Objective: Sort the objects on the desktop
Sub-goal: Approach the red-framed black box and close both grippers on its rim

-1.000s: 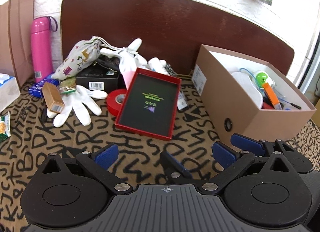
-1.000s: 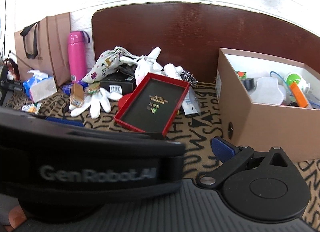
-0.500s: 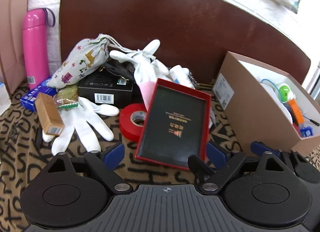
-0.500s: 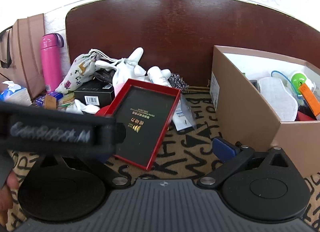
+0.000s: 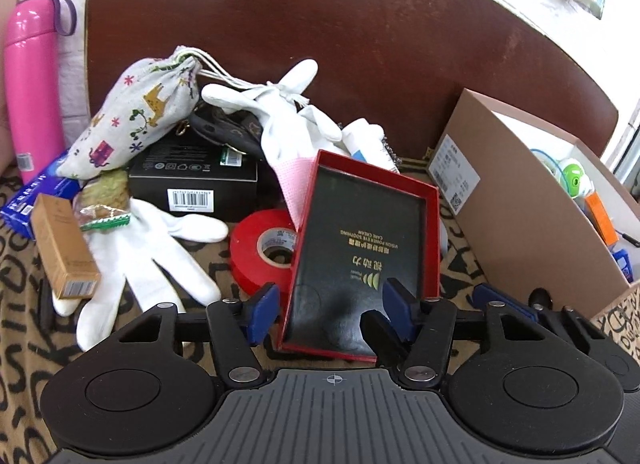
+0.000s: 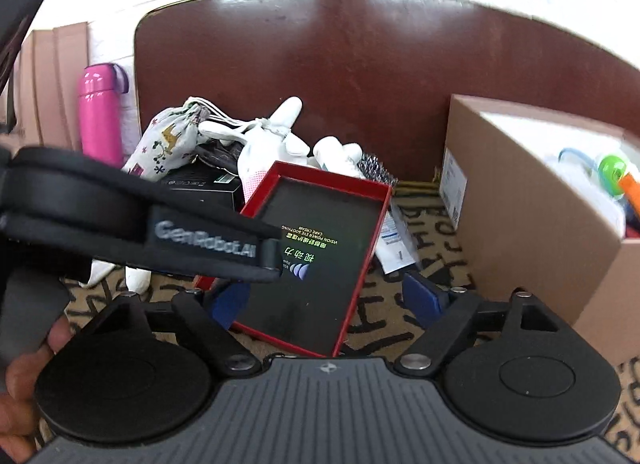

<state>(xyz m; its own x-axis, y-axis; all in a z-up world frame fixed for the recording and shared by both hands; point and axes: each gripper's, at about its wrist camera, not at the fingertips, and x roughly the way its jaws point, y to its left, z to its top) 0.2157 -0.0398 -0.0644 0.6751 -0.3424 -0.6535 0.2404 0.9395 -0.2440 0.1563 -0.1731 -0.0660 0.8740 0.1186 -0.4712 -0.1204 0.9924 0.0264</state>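
Red-rimmed tray (image 5: 362, 248) lies tilted on the patterned table (image 5: 24, 276), its near end between the closing, still-apart pads of the left gripper (image 5: 329, 310), untouched. Only the left view shows the red tape roll (image 5: 264, 250), flat white glove (image 5: 148, 252) and small tan carton (image 5: 64, 248). Right gripper (image 6: 326, 298) also closes around the tray (image 6: 316, 256), pads apart; its view shows a strap (image 6: 140, 220) and a hand (image 6: 24, 388).
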